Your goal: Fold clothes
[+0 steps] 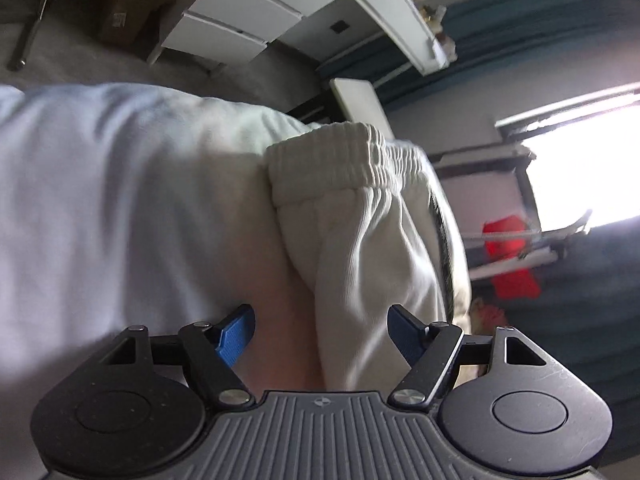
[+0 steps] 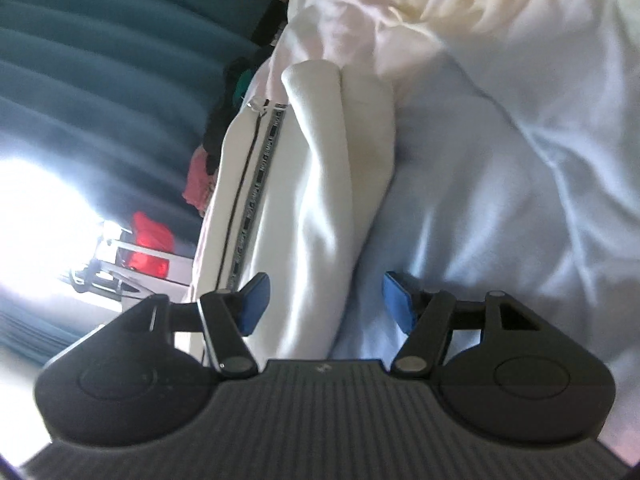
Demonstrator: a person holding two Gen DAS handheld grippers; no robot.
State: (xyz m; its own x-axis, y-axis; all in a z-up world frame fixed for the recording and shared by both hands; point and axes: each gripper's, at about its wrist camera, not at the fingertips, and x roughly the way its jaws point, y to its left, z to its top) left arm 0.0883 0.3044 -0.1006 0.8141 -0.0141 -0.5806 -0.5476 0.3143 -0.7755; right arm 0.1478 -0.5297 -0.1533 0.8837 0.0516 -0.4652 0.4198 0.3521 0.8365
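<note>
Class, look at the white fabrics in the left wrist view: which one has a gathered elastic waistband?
The cream trousers, lying on the smooth white bedsheet. Only they have a ribbed waistband; the sheet is plain.

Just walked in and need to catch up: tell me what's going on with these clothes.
A person with a handheld gripper in each hand is folding a pair of white sweatpants on a bed covered by a white sheet. The left gripper faces the elastic waistband, while the right gripper looks along the legs, beside the printed side stripe. Both grippers are open and grip nothing; the fabric lies between and ahead of their blue pads.
</note>
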